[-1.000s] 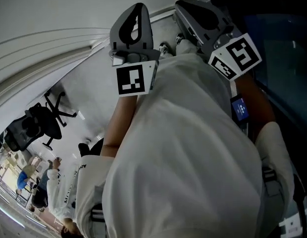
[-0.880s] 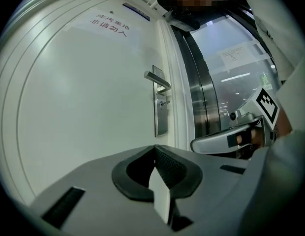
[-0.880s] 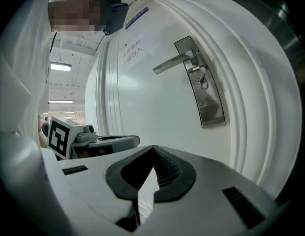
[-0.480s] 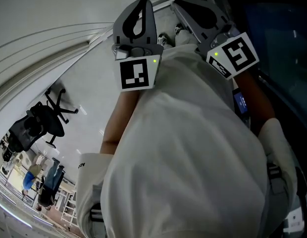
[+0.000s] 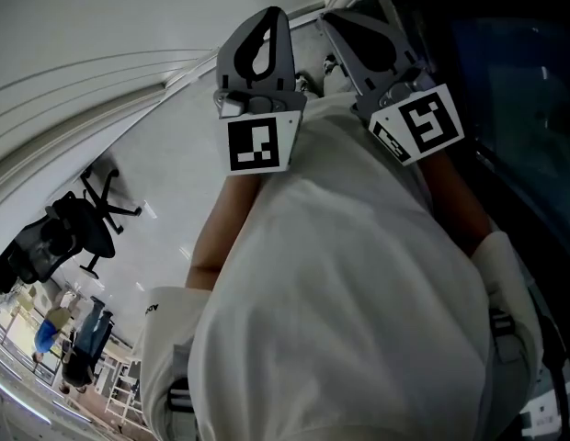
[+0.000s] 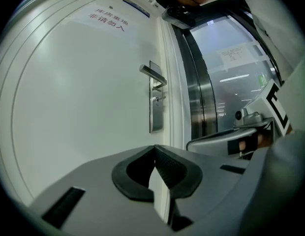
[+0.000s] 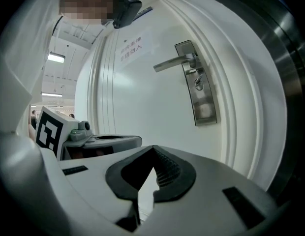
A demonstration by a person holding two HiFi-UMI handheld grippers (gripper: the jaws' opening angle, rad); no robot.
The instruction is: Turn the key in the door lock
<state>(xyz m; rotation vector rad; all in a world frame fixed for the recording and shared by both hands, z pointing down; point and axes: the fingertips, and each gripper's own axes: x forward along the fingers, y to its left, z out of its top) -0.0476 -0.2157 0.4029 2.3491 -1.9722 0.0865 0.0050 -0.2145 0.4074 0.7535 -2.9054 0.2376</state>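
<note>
While both grippers point at the white door (image 6: 78,112), neither touches it. The key (image 7: 198,84) sits in the lock, just under the lever handle (image 7: 173,63), on the steel lock plate (image 7: 204,102).

Right gripper (image 7: 153,147) – jaws pressed together at the tips, nothing between them. Seen along its jaws, the key lies farther off and up to the right, well apart from the tips. The handle's lever runs left from the plate.

Left gripper (image 6: 155,148) – jaws likewise closed tip to tip and empty. In the left gripper view the key (image 6: 160,99) shows only as a small stub on the plate (image 6: 156,117), almost straight ahead above the tips and well apart. The handle (image 6: 153,74) is just above it. A steel door frame (image 6: 196,102) with glass stands right of the door.

Head view: left gripper (image 5: 271,15) and right gripper (image 5: 333,21) are held side by side, close together, past the person's white shirt (image 5: 340,292). The key cannot be made out there.

A notice with red characters (image 7: 133,47) is stuck on the door, up and left of the handle.
</note>
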